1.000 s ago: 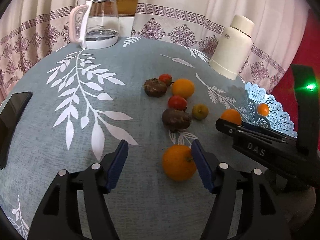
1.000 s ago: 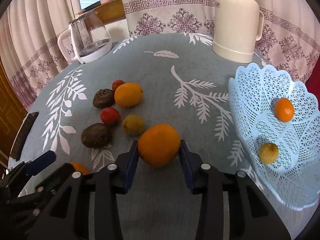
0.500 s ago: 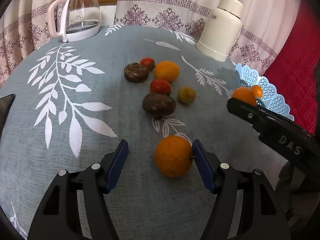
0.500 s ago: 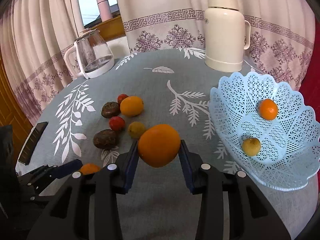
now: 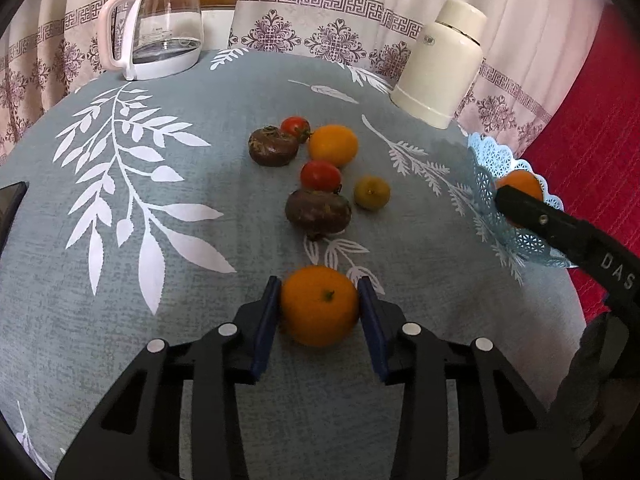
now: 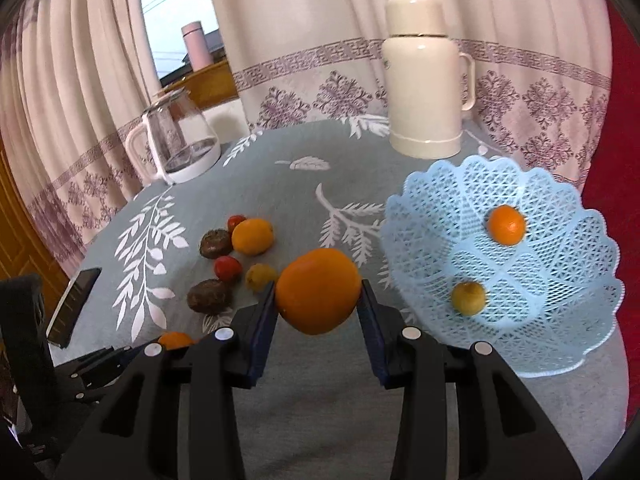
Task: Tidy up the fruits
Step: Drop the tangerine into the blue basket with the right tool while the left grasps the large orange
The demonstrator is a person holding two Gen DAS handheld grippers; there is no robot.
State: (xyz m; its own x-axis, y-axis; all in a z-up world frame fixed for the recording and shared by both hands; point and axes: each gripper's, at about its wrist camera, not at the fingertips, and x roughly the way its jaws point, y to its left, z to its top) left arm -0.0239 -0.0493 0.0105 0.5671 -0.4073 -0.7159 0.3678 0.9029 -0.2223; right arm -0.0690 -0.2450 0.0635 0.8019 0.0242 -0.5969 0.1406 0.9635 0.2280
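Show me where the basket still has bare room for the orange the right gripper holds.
The blue basket holds a small orange at the far side and a yellow-green fruit near its left wall. Bare mesh lies between them and across the near-right side. The table cluster by the brown fruit is crowded.

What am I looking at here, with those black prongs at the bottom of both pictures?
They are hand-held grabbing tools, one per hand, each with a camera looking along its two fingers. The left gripper is closed on an orange resting on the table. The right gripper holds a second orange in the air beside the blue basket, which already holds two fruits. Loose fruit, including a tomato, lies on the cloth; a glass kettle and thermos stand behind.
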